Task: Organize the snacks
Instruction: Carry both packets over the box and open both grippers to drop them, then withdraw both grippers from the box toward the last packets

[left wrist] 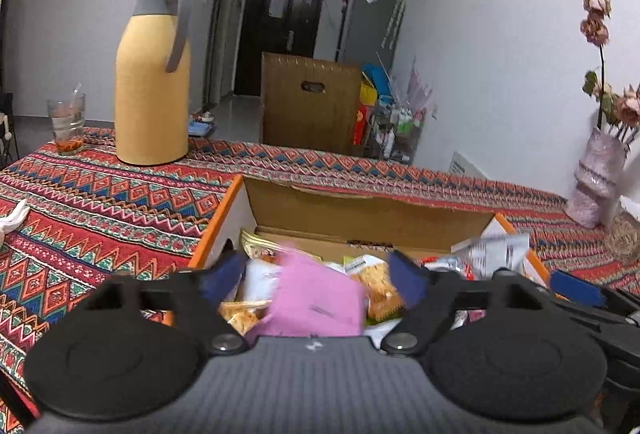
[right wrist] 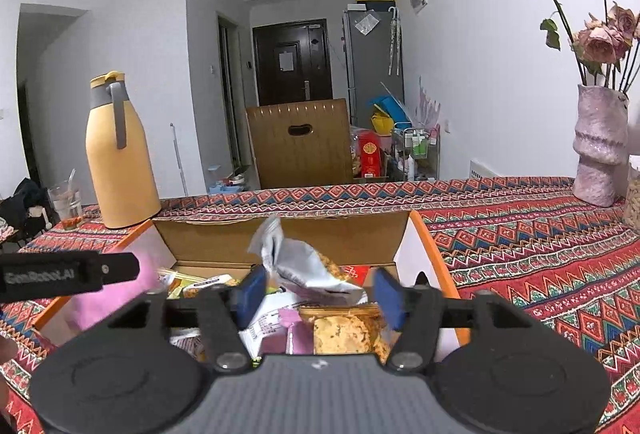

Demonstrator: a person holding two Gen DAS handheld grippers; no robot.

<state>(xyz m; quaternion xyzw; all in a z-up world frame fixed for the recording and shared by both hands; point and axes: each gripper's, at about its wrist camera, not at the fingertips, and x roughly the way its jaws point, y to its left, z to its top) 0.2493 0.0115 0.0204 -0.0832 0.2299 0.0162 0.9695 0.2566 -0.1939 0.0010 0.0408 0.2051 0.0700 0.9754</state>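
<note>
Pink packet (left wrist: 316, 298) between parted left tool (left wrist: 316, 274) pads, silver packet (right wrist: 304, 266) between parted right tool (right wrist: 318, 294) pads

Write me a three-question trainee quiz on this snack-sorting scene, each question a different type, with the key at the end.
1. True or false: the pink packet lies on the patterned tablecloth, outside the cardboard box.
2. Multiple choice: what stands between the fingers of the right hand-held gripper? A) a glass B) a crumpled silver packet C) a vase
3. Fill in: the tall yellow thermos stands beside a drinking ____.

Key
1. False: it is in the box, in front of the left hand-held gripper, whose jaws stand wide apart.
2. B; the pads do not press on it.
3. glass
</note>
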